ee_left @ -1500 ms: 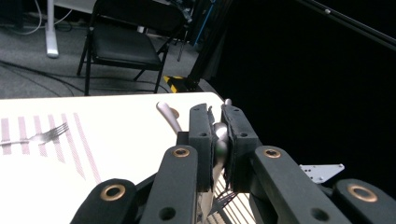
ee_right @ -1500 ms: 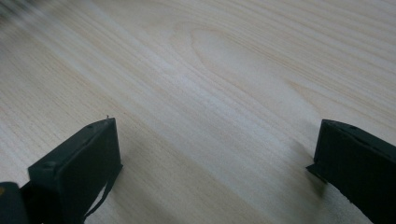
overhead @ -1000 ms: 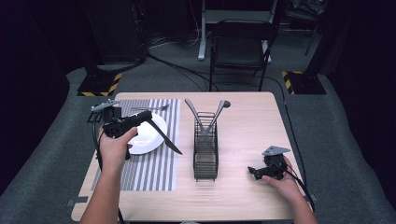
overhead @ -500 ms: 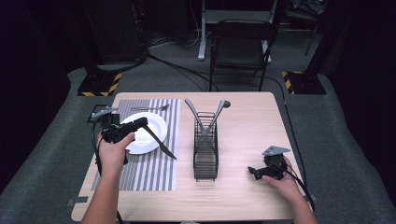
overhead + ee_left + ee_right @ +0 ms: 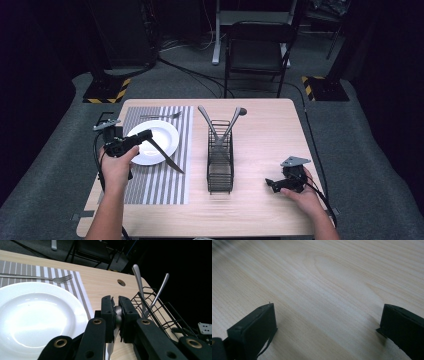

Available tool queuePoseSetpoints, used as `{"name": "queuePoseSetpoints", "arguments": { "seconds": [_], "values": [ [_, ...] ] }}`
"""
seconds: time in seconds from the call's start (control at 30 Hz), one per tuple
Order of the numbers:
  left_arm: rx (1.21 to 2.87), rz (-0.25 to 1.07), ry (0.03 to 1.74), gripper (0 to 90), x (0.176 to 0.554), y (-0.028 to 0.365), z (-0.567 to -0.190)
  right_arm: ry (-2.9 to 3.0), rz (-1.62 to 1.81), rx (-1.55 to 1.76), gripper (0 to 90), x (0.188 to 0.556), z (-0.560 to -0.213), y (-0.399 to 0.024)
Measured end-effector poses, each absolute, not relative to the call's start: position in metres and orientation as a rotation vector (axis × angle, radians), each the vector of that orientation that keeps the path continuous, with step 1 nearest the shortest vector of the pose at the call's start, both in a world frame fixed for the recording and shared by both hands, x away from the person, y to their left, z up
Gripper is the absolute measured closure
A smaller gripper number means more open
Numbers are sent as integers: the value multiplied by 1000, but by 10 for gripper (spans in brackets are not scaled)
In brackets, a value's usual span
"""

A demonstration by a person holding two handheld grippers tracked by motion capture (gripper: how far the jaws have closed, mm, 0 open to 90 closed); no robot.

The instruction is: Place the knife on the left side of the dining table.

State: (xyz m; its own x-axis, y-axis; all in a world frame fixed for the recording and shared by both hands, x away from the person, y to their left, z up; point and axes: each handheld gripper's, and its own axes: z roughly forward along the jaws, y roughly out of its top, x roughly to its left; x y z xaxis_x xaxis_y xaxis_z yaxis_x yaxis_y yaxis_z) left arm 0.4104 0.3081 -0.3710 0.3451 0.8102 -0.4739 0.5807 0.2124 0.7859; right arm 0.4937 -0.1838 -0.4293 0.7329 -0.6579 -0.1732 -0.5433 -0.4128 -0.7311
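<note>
My left gripper (image 5: pixel 145 136) hovers over the white plate (image 5: pixel 159 131) and is shut on the handle of a knife (image 5: pixel 168 159). The blade slants down to the right, its tip over the striped placemat (image 5: pixel 155 187). In the left gripper view the jaws pinch the metal knife handle (image 5: pixel 117 315), with the plate (image 5: pixel 35 317) to their left. A fork (image 5: pixel 161 116) lies on the mat behind the plate. My right gripper (image 5: pixel 272 183) rests low at the table's right, open, with bare wood between its jaws (image 5: pixel 327 325).
A black wire basket (image 5: pixel 220 162) stands mid-table with two metal utensils (image 5: pixel 222 125) leaning out of its far end. The left gripper view has this basket (image 5: pixel 160 312) close on the right. A black chair (image 5: pixel 255 50) stands beyond the table.
My left gripper has moved left and toward the person with the knife, and the blade tip has dropped nearer the mat. The right gripper has not moved.
</note>
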Motion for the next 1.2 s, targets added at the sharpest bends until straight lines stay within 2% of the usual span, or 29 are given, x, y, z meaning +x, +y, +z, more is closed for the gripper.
{"name": "queuePoseSetpoints", "arguments": {
  "seconds": [0.43, 1.2],
  "values": [
    [1446, 279, 1373, 829, 407, 322, -384, 904, -178, -2113, 0, 494, -429, -184],
    [1305, 317, 1570, 763, 396, 367, -429, 905, -179, -2111, 0, 494, -429, -184]
  ]
}}
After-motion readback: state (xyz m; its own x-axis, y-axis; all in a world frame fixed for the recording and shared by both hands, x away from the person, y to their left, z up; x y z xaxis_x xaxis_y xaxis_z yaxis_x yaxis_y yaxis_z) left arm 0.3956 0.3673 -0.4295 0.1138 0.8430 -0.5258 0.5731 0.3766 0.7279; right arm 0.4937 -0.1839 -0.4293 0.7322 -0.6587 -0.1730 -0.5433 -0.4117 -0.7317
